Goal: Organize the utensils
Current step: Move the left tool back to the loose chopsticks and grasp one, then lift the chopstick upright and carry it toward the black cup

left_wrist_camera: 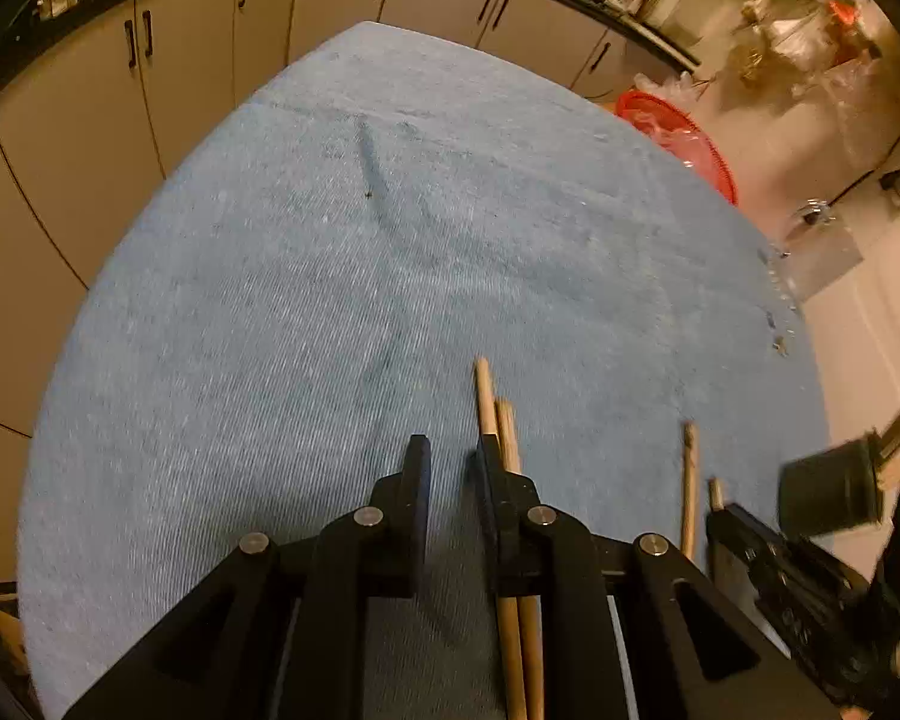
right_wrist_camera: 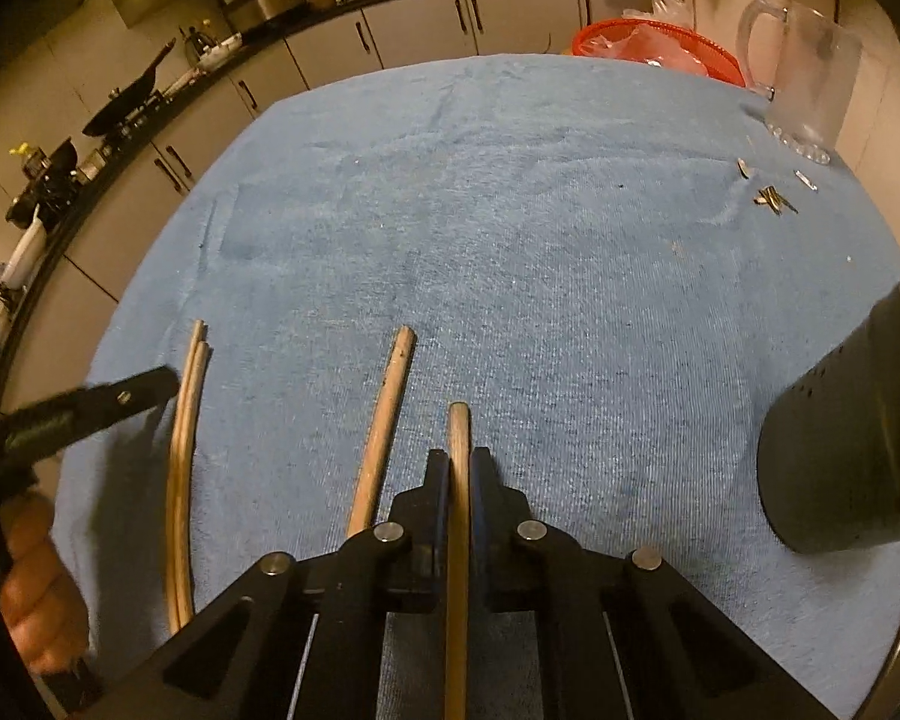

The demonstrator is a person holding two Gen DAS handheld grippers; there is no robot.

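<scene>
Several wooden chopsticks lie on the blue cloth point(right_wrist_camera: 510, 228). My right gripper point(right_wrist_camera: 459, 459) is shut on one chopstick point(right_wrist_camera: 458, 432) that runs between its jaws. A second chopstick point(right_wrist_camera: 384, 420) lies just to its left, and a pair of chopsticks point(right_wrist_camera: 185, 420) lies further left. My left gripper point(left_wrist_camera: 450, 450) is open above the cloth point(left_wrist_camera: 390, 240), with the pair point(left_wrist_camera: 491, 396) under its right finger, outside the gap. The right gripper's black body point(left_wrist_camera: 810, 576) shows at lower right of the left wrist view, beside a single chopstick point(left_wrist_camera: 689, 480). The black utensil holder point(right_wrist_camera: 852, 444) stands at right.
A red basket point(right_wrist_camera: 660, 45) sits past the far edge of the cloth. A clear glass pitcher point(right_wrist_camera: 810, 60) stands at the far right corner. Small metal bits point(right_wrist_camera: 771, 198) lie near it. Kitchen cabinets and a cluttered counter run behind the table.
</scene>
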